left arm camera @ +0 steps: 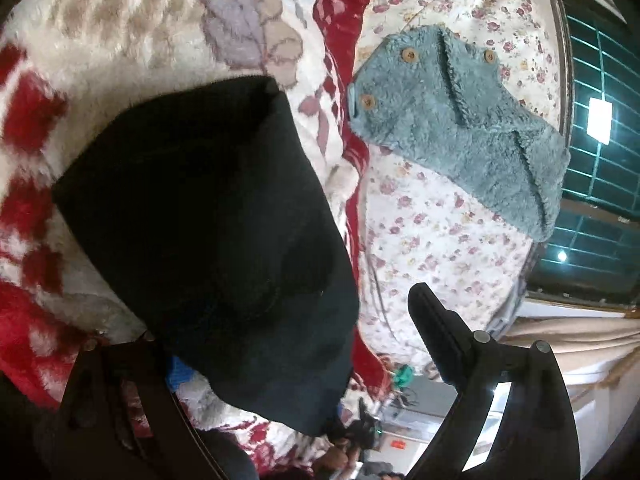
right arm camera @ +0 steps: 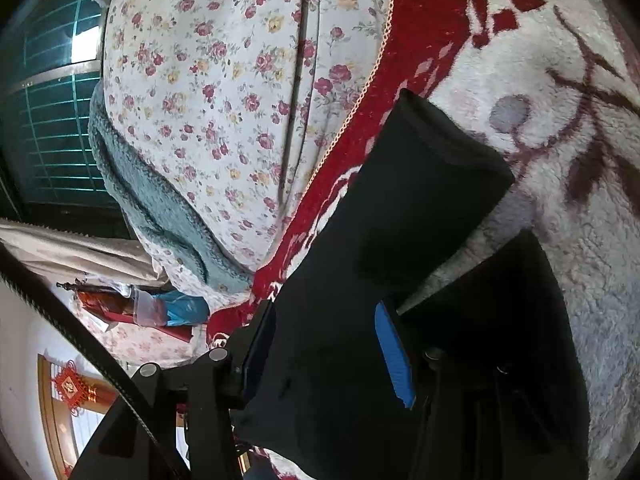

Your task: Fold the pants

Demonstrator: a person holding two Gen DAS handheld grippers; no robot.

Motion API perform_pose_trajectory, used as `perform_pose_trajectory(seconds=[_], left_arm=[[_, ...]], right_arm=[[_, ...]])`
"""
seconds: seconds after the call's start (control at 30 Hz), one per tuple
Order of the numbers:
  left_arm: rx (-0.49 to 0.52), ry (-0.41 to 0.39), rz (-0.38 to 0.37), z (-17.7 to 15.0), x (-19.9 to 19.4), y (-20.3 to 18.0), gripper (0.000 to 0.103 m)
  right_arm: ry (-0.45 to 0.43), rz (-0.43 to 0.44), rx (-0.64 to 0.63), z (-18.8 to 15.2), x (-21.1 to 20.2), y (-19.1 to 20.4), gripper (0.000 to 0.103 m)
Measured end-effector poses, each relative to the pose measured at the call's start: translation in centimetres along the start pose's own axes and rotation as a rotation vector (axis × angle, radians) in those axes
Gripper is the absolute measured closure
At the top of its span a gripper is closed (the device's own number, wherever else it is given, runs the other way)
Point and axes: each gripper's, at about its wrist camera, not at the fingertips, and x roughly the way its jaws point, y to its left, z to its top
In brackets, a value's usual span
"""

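Observation:
The black pants (left arm camera: 208, 216) lie folded into a compact bundle on the red and white fleece blanket (left arm camera: 80, 40). In the left wrist view my left gripper (left arm camera: 288, 344) stands wide open around the near end of the bundle; the right finger (left arm camera: 436, 332) is clear of the cloth, the left finger is partly hidden under it. In the right wrist view the pants (right arm camera: 400, 200) run between the fingers of my right gripper (right arm camera: 324, 344), which is open; the blue pad (right arm camera: 394, 354) shows beside the cloth.
A teal fleece garment with wooden buttons (left arm camera: 460, 120) lies on the floral quilt (left arm camera: 440, 232) beyond the blanket; it also shows in the right wrist view (right arm camera: 160, 208). A barred window (left arm camera: 600, 120) and a curtain (left arm camera: 580, 340) are at the bed's far side.

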Motion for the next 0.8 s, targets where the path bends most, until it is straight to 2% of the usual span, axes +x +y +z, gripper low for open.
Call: perform_pose_trajectory(seconds=[0.17,0.3,0.47,0.6,0.8], left_arm=[[0.017,0.027,-0.05,-0.6,-1.2,0.4,0.01],[-0.015,0.053,-0.097,-2.1,-3.8,1.3,0.01],[0.029,0.086,-0.166,-3.3,-4.3,-1.1,0.01],[0.048,0.099,-0.152,-2.6,-2.3,-2.3,0.01],[0.0,0.122,-0.072,-2.1,0.4,-0.1,0.01]], right_arm=[[0.002,-0.001,-0.004,0.0,0.0,0.0,0.053],[0.003,-0.003,-0.005,0.1,0.0,0.1,0.053],[0.008,-0.02,-0.017,0.0,0.1,0.2,0.053],[0.007,-0.022,-0.025,-0.1,0.0,0.3,0.053],[0.01,-0.029,-0.034,-0.1,0.0,0.4,0.053]])
